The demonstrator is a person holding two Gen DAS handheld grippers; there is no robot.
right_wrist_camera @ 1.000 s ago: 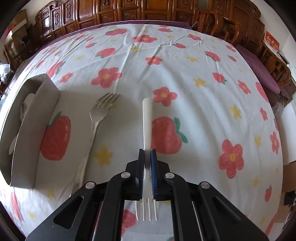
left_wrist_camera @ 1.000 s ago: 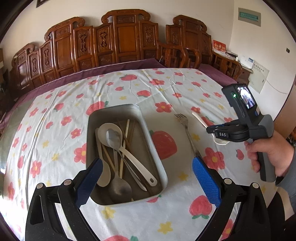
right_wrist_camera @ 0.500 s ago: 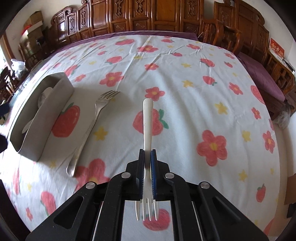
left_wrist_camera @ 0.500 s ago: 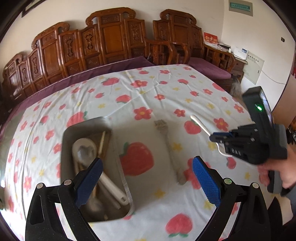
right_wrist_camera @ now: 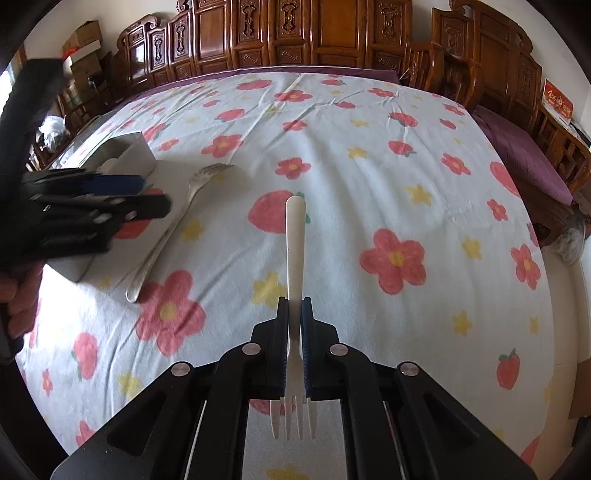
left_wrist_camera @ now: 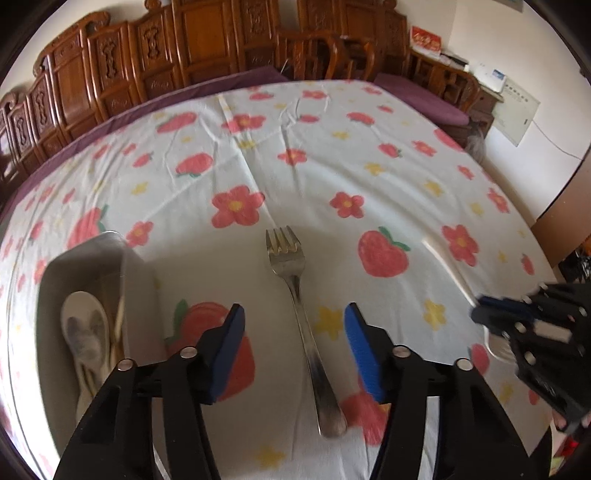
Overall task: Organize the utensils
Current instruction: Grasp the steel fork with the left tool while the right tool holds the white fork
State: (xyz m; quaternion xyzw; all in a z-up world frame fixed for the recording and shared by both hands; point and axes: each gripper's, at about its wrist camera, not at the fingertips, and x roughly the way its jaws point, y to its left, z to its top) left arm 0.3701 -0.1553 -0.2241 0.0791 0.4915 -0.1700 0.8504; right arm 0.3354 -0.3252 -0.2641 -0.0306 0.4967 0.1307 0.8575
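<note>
A white cloth (left_wrist_camera: 295,158) printed with red flowers, strawberries and yellow stars covers the worktop. Carved wooden chairs (right_wrist_camera: 332,33) line its far edge. A purple cushion (right_wrist_camera: 524,158) lies at right.

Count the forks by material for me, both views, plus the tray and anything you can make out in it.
Metal fork, lying on the tablecloth between the closing left gripper fingers: 1
White plastic fork, clamped in the right gripper: 1
Metal tray: 1
White spoon in the tray: 1; other contents too blurred to count
Total: 4
</note>
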